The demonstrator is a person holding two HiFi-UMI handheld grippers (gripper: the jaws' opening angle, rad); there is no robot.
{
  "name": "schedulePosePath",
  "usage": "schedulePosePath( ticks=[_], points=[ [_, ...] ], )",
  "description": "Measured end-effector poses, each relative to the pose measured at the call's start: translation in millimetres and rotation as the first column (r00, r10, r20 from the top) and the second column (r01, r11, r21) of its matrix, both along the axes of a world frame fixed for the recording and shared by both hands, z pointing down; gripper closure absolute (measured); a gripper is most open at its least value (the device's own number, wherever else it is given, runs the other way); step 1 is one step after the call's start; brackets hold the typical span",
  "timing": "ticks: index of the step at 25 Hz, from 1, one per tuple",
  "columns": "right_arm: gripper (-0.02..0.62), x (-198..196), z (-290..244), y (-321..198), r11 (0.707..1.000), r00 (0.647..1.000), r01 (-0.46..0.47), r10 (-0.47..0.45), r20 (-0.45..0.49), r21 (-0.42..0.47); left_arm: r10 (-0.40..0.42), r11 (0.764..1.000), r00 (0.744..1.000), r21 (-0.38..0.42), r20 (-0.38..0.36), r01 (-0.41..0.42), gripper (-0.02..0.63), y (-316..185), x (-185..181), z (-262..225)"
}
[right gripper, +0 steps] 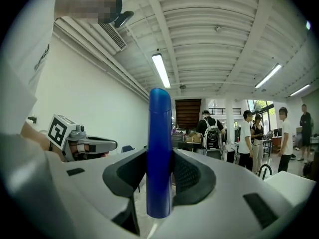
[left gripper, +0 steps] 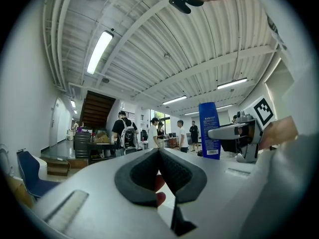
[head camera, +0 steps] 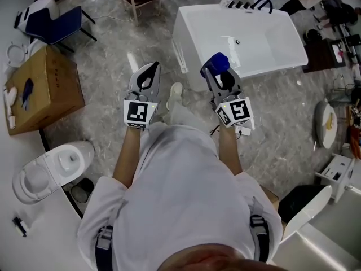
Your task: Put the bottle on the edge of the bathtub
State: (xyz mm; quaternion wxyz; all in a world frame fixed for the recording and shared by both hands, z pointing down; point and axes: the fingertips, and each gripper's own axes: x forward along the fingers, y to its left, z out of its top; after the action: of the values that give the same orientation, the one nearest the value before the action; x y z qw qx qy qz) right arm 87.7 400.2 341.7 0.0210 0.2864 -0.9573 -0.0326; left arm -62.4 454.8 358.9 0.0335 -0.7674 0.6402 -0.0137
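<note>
Both bare forearms reach forward side by side, grippers pointing level. Left gripper (head camera: 150, 69): jaws pressed together, tips touching, nothing between them. Right gripper (head camera: 221, 75): jaws partway apart, pads clamped on either side of an upright blue bottle (right gripper: 159, 153), which sticks out above the jaws.

Bottle (head camera: 217, 64): deep blue all over, white barcode patch low on label. Bathtub (head camera: 248, 35): plain glossy white. Left claw (head camera: 148, 75) and right claw (head camera: 224, 83): pale grey shells, black textured pads (left gripper: 139, 178), cubes in black-and-white square pattern. Floor (head camera: 113, 78): grey, marbled veining. Cardboard box (head camera: 48, 89): brown. Toilet (head camera: 51, 168): white. Chair (head camera: 53, 21): navy seat, white back. Shirt (head camera: 180, 191): white.
</note>
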Motion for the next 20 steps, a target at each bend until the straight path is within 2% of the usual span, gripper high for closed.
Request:
schedulePosePath(
  ticks=[9,16,20],
  points=[
    [0.442,-40.0,19.6,-114.3,0.999,1.000,-0.004,0.005,0.009,-0.047,-0.011,0.999,1.000,-0.043,0.022,0.012,0.609,-105.5,-44.0,13.6],
    [0.442,-57.5,32.0,-239.0,0.997,1.000,-0.013,0.013,0.002,-0.074,0.001,0.998,1.000,-0.061,0.020,0.000,0.609,-233.9,-70.3,19.7],
    [0.442,-60.5,30.4,-309.3,0.996,0.999,-0.030,0.032,0.012,-0.084,0.035,0.999,0.999,-0.039,0.015,-0.034,0.609,-303.8,-75.3,18.5]
  ],
)
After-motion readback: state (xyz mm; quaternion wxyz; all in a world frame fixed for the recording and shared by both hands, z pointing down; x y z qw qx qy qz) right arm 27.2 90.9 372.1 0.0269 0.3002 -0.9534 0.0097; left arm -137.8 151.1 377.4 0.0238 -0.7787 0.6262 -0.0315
